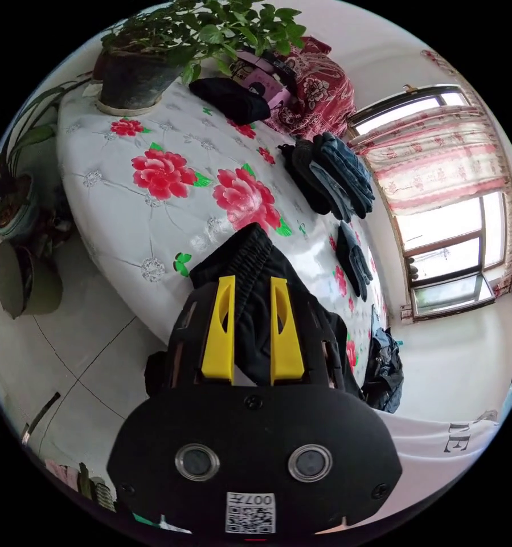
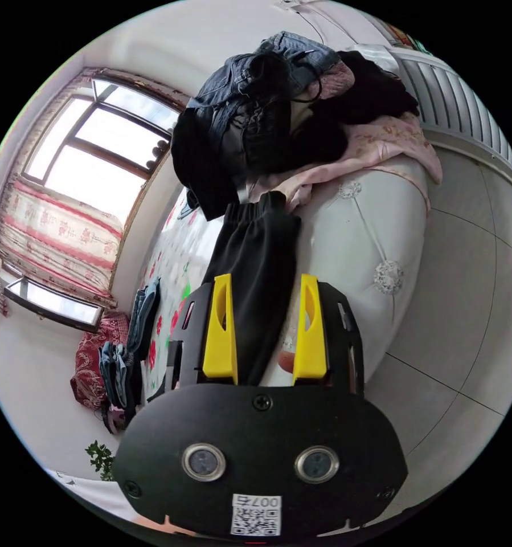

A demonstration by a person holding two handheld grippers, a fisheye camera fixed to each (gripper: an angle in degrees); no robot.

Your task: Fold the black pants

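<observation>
Black pants [image 1: 256, 296] lie at the near edge of the flowered bed [image 1: 153, 216]. We see our left gripper [image 1: 253, 302] narrowly parted with cloth between, grip unclear; our right gripper [image 2: 264, 307] gapes wide around them, beside bare tiled floor [image 2: 466, 319].

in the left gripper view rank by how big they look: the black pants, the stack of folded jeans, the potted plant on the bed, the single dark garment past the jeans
1. potted plant
2. black pants, though they lie nearest the camera, partly behind the left gripper
3. stack of folded jeans
4. single dark garment
</observation>
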